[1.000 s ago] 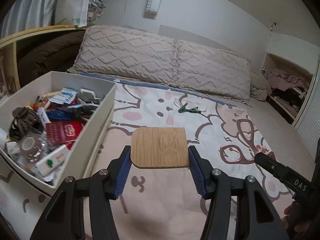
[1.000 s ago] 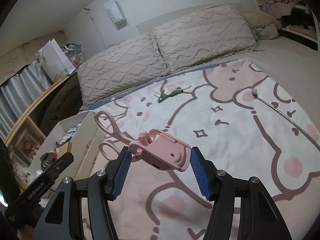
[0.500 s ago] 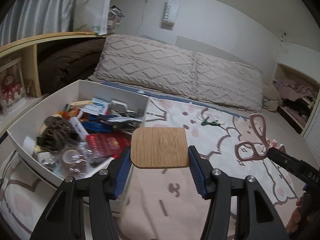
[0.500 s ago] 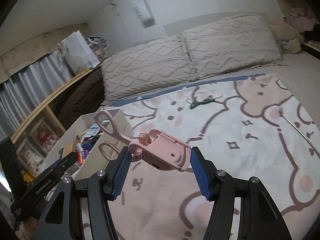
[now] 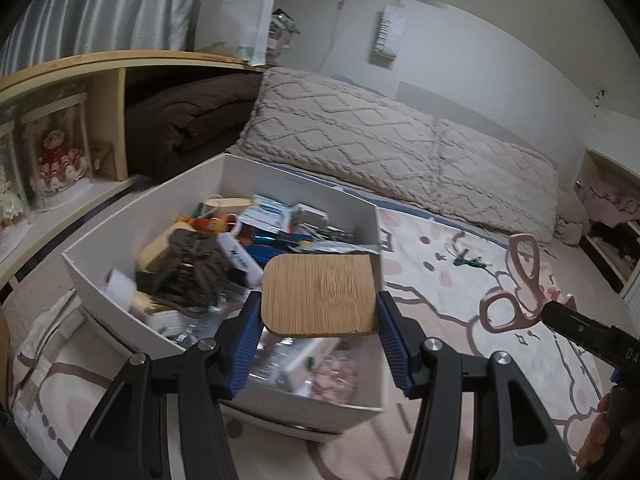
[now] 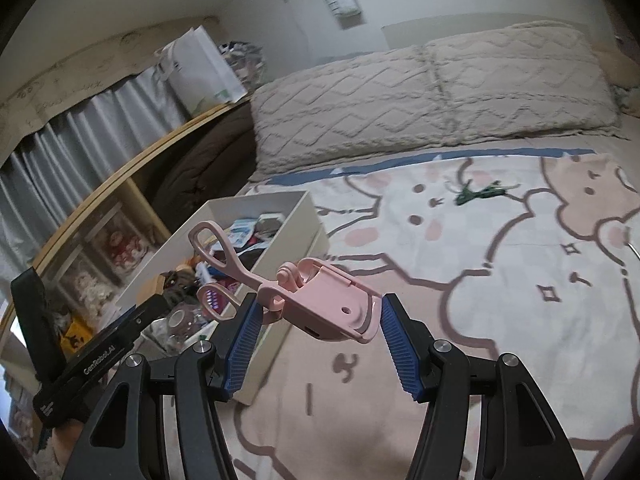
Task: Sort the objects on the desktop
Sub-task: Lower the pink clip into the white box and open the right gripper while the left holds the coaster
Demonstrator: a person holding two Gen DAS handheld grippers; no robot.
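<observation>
My left gripper [image 5: 318, 338] is shut on a flat bamboo board [image 5: 320, 294] and holds it above the near right part of the white storage box [image 5: 160, 200], which is full of small items. My right gripper [image 6: 314, 330] is shut on a pink eyelash curler [image 6: 320, 304], held in the air just right of the box [image 6: 308, 216]; its pink handles [image 5: 520, 280] also show in the left wrist view. A green clip [image 5: 468, 260] lies on the bedspread farther back, and it also shows in the right wrist view [image 6: 480, 194].
The box sits on a bed with a cartoon-print cover [image 6: 500, 280]. Two knitted pillows [image 5: 380, 148] lie at the head. A wooden shelf [image 5: 80, 68] with a brown blanket [image 5: 188, 120] and dolls stands on the left. A silver rod end [image 6: 634, 248] lies at the right.
Both grippers have swung left towards the white box. The bamboo board is now over the box instead of over the bedspread. Both grips are unchanged.
</observation>
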